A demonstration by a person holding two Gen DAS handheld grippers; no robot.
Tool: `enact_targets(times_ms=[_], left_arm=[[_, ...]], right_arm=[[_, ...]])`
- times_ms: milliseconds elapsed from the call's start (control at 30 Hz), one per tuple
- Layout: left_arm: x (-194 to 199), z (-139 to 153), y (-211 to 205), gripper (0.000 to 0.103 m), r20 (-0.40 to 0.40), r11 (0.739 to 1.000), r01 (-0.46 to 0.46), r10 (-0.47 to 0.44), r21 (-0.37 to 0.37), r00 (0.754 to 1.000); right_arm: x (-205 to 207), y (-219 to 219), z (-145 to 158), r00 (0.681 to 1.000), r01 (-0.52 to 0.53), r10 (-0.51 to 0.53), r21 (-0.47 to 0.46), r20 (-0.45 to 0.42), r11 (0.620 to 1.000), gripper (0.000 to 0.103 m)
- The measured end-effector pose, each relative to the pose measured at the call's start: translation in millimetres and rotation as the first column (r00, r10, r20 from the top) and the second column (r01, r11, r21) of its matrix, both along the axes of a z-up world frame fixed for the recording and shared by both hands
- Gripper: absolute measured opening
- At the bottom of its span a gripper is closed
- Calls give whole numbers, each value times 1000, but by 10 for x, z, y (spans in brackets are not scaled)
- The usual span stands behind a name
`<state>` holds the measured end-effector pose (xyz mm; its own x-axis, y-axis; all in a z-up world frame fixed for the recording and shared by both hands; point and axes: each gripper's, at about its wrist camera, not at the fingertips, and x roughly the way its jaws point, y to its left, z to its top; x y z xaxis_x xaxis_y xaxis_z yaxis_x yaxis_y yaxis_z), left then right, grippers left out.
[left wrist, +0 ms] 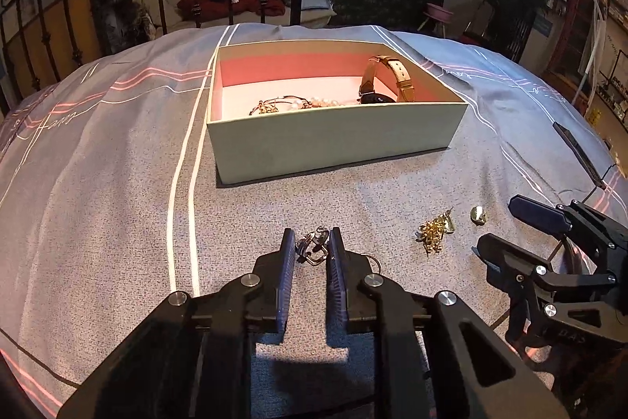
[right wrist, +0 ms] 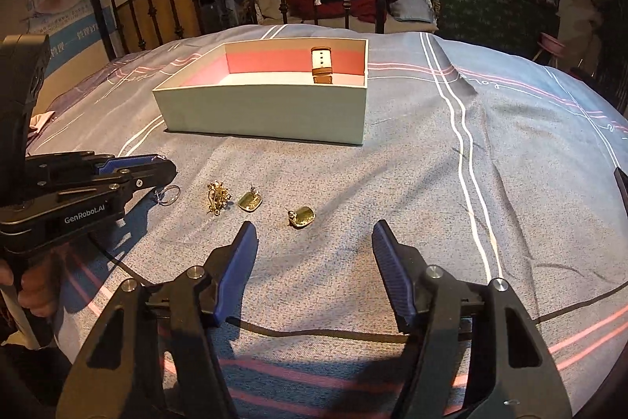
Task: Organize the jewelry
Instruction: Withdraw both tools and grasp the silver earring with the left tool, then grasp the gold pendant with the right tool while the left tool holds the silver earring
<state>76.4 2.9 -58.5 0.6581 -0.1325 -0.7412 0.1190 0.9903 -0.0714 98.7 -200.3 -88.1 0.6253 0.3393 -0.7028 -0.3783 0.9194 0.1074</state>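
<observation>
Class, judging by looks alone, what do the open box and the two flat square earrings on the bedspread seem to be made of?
Box: likely matte cardboard; thin straight walls, pale green outside, pink lining, no shine.
Square earrings: probably gold-toned polished metal; they glint under the light, though plating or plastic cannot be ruled out.

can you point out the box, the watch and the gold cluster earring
box [left wrist: 333, 140], left wrist view, near outer wall
watch [left wrist: 402, 77], left wrist view, pale strap inside the box
gold cluster earring [right wrist: 218, 197], right wrist view, middle of the cluster
</observation>
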Motion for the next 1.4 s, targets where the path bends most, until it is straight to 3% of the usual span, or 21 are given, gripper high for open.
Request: enact_targets(times_ms=[233, 367, 567, 733, 833, 900, 967, 1400], left_arm=[[11, -22, 178, 17, -3, 990, -33, 33, -137, 999], [-10, -40, 131, 17, 6, 993, -31, 32, -110, 999], [-16, -38, 130, 17, 7, 994, -30, 31, -107, 1000], [-13, -38, 123, 17, 6, 994, -29, 30, -103, 1000], [-14, -38, 127, 17, 6, 994, -29, 30, -103, 1000], [-14, -38, 127, 17, 6, 994, -29, 30, -102, 1000], [-17, -36, 125, 17, 7, 995, -29, 30, -98, 1000], [-30, -40, 114, 18, 9, 996, -30, 31, -84, 999]], right_arm=[[160, 133, 37, 999, -39, 38, -29, -24, 999, 52], [210, 242, 2, 996, -86, 84, -84, -33, 993, 52], [196, 258, 20, 995, -98, 98, -91, -8, 991, 51], [253, 260, 1, 991, -125, 121, -83, -55, 989, 51], [248, 196, -9, 990, -130, 126, -56, -63, 990, 44], [237, 174, -8, 990, -129, 126, -46, -61, 991, 32], [224, 174, -10, 990, -131, 129, -38, -53, 991, 27], [259, 260, -22, 984, -174, 169, -88, -57, 981, 25]])
